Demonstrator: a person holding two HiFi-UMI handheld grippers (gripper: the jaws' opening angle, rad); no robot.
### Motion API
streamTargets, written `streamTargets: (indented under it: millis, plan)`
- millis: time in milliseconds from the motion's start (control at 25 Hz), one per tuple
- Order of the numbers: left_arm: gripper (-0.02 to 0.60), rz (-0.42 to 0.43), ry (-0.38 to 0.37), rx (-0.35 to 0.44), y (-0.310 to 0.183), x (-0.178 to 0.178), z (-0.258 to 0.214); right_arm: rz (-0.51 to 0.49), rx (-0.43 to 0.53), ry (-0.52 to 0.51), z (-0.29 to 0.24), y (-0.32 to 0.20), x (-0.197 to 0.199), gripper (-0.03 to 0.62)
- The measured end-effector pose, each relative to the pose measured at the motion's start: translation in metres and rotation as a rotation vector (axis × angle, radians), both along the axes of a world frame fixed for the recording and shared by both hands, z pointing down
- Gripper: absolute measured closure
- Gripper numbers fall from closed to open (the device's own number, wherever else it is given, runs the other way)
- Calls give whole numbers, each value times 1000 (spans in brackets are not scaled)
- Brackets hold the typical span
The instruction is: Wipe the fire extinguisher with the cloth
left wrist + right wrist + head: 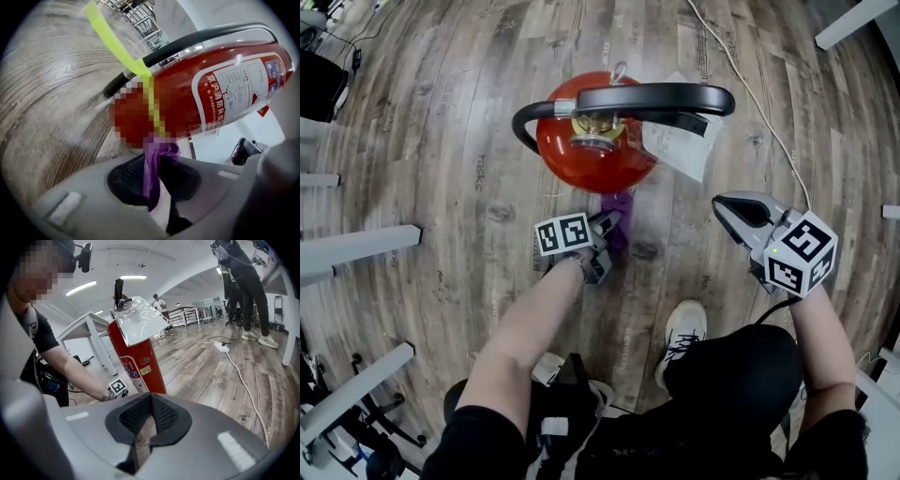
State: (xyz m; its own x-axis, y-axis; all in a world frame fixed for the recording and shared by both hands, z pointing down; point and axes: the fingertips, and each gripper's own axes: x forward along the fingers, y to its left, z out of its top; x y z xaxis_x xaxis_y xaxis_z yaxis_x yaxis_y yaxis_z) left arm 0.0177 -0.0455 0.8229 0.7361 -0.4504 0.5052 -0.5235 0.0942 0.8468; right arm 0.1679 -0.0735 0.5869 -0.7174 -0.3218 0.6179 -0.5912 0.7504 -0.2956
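Observation:
A red fire extinguisher (595, 141) stands upright on the wood floor, with a black handle and hose on top and a clear plastic tag beside it. In the left gripper view its red body (187, 98) fills the frame close ahead, a yellow-green strap across it. My left gripper (607, 230) is low at the cylinder's near side, shut on a purple cloth (619, 220) that is pinched between the pads (157, 157) and pressed against the cylinder. My right gripper (733, 211) hovers to the right, shut and holding nothing. In the right gripper view the extinguisher (136, 352) stands ahead.
A white cable (759, 103) runs across the floor behind and right of the extinguisher. White table legs (356, 246) lie at the left. The person's shoe (682, 333) and knees are just below the grippers. Other people stand far off (243, 287).

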Motion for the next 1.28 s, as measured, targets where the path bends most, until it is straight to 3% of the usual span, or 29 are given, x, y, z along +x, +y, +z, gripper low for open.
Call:
streamTargets:
  millis: [120,200,480,640,800,960,1280]
  plan:
    - [525,3,59,-3,2,5,-12,8,4,-3,-2,3,1,589]
    - [526,1,163,34,1,16,-45,16,10,-3,-6,4,3,589]
    - [525,-90,566,260,-31,53,-241,80,41,-9,-23,-5,18,589]
    - [526,-153,686,391,-44,57,-326,95,53,-2,-26,-10,24,589]
    - [526,-157,730,489,-47,55,-378,93,54,-9,-25,-9,23,589]
    - [525,-148,692,569,-52,55,-386,93,45,-15,-20,-8,23,589]
    - [525,-234,516,379,-56,64,-261,89,22,-19,-5,-7,30,589]
